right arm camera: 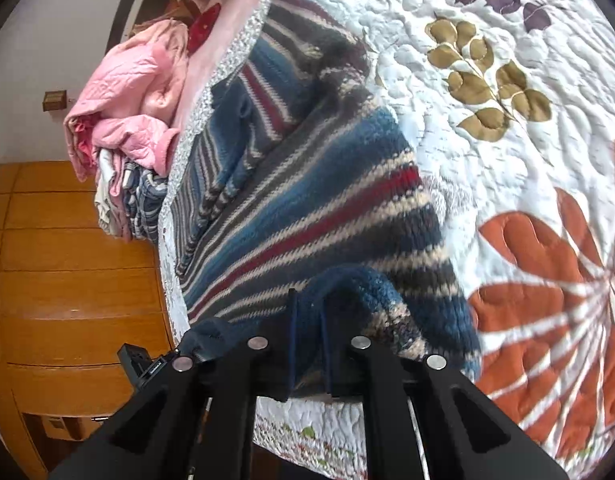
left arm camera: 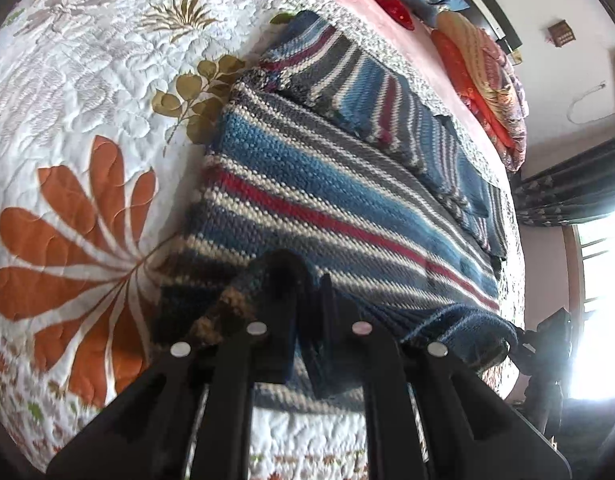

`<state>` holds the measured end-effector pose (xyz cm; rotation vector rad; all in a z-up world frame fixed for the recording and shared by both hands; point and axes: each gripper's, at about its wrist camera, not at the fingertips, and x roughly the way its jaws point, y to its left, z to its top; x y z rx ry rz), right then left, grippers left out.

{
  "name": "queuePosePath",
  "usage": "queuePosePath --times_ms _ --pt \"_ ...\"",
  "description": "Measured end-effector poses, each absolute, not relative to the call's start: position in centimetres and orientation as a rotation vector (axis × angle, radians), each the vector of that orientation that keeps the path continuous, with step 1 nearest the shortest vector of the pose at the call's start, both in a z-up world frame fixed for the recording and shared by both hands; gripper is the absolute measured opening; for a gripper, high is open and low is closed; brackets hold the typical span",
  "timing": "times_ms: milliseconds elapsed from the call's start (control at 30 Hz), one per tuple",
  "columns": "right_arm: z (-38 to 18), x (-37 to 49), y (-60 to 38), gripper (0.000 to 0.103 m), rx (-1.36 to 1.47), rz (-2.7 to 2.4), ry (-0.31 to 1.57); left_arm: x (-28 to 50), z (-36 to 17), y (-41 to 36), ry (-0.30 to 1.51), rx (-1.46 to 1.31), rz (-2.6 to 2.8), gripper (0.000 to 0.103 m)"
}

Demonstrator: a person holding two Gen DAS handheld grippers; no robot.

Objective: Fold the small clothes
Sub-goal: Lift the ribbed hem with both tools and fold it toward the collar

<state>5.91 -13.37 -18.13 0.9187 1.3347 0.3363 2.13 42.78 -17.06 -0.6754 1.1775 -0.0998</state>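
Observation:
A knitted sweater (left arm camera: 327, 200) striped in blue, grey, cream and red lies spread on a white floral quilt (left arm camera: 87, 100). Its near hem is bunched up and lifted. My left gripper (left arm camera: 309, 280) is shut on one corner of that hem, with knit pinched between the black fingers. In the right wrist view the same sweater (right arm camera: 307, 200) runs away from the camera, and my right gripper (right arm camera: 307, 300) is shut on the other hem corner, blue knit wrapped over the fingertips. The other gripper's tip (left arm camera: 547, 340) shows at the far hem corner.
The quilt (right arm camera: 507, 80) covers a bed with a pink sheet (left arm camera: 387, 12) along its far side. A pile of pink and striped clothes (right arm camera: 127, 120) lies at one end, orange patterned cushions (left arm camera: 479, 80) at the other. A wooden cabinet (right arm camera: 67, 260) stands beside the bed, a bright window (left arm camera: 599, 300) opposite.

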Motion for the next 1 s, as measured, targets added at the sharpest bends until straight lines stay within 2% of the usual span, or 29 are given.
queuePosePath --times_ms 300,400,467,600,767,900,1000 --pt "-19.9 7.0 -13.6 0.015 0.932 0.332 1.363 3.4 -18.7 43.5 1.2 -0.731 -0.121 0.014" --pt "-20.0 6.9 -14.1 0.021 0.956 0.338 1.362 3.0 -18.5 44.1 1.201 -0.784 -0.142 0.02" --pt "-19.8 6.7 -14.6 0.034 0.951 0.327 1.355 2.4 -18.0 44.7 1.188 -0.79 -0.143 0.028" --pt "-18.5 6.2 -16.1 0.04 0.93 0.295 1.318 1.0 -16.7 46.4 1.152 -0.797 -0.119 0.03" --pt "-16.5 5.8 -16.8 0.047 0.823 0.28 1.306 0.4 -14.5 47.2 1.124 -0.662 -0.086 0.033" --pt "-14.7 6.2 -15.7 0.051 0.7 0.299 1.292 1.9 -13.4 45.1 1.132 -0.491 -0.113 0.045" --pt "-13.5 6.9 -13.9 0.06 0.578 0.327 1.291 3.8 -13.4 42.2 1.156 -0.319 -0.154 0.048"
